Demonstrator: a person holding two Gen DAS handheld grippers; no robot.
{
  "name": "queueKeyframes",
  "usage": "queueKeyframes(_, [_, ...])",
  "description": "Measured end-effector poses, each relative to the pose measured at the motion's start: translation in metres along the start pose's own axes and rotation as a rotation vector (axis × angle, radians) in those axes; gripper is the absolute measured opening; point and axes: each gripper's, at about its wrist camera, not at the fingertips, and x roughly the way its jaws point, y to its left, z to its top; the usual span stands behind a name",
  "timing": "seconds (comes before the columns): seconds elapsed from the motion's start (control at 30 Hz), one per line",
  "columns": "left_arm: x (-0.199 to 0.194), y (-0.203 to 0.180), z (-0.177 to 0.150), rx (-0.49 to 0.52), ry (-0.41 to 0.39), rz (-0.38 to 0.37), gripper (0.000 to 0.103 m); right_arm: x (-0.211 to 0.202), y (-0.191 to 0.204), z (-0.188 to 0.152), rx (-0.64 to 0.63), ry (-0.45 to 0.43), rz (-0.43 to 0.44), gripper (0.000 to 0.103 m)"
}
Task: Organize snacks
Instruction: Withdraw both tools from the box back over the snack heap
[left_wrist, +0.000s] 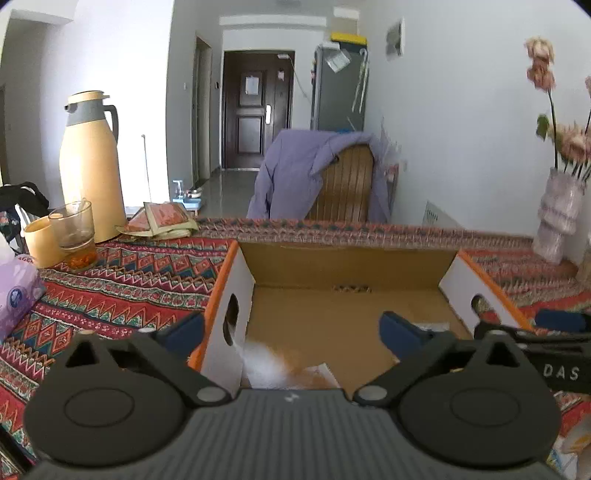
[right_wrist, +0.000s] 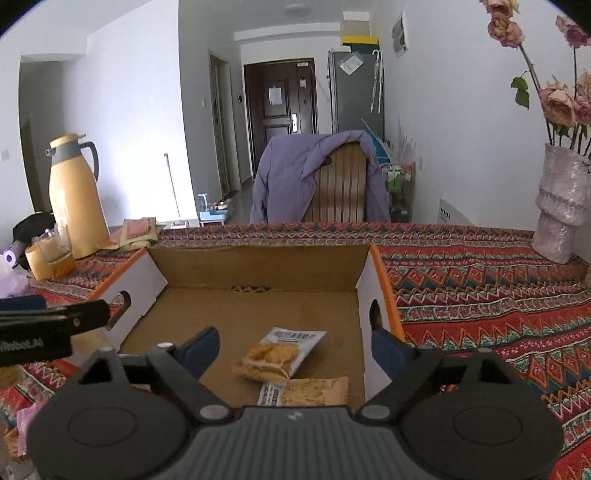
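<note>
Nearest the lens, the right gripper (right_wrist: 291, 350) — black linkage with blue-padded fingers — stands with jaws wide apart and nothing between them; its right finger straddles the outside of the box's right wall. Just beyond the fingertips lie two crinkled foil snack packets, one white-and-yellow (right_wrist: 282, 354) tilted over another tan one (right_wrist: 306, 392), both resting on the floor of the shallow brown cardboard box with orange-edged white flaps (right_wrist: 258, 266). The left gripper (left_wrist: 291, 332) is likewise spread and empty, one finger outside the box's left wall, one inside; the pale shape below it is probably a further packet, though blur prevents certainty. The box sits on a red patterned woven tablecloth (right_wrist: 480, 295). Farther off stand a beige vacuum jug (left_wrist: 92, 166) and a glass tumbler (left_wrist: 74, 236) at left, and a silvery vase of faded pink flowers (right_wrist: 561, 206) at right. Risk: withdrawing a finger that straddles a wall could snag the flap and drag the box — scattering the stored snacks.
</note>
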Motion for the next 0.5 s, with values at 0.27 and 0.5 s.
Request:
queueKeyframes(0.27, [-0.022, 0.009, -0.003, -0.031, -0.035, -0.030, 0.103, -0.024, -0.001, -0.003, -0.019, -0.052, -0.003, 0.103])
queueKeyframes(0.5, [-0.047, 0.015, -0.014, -0.041, -0.063, -0.044, 0.103, -0.048, 0.007, -0.013, -0.050, -0.090, 0.009, 0.103])
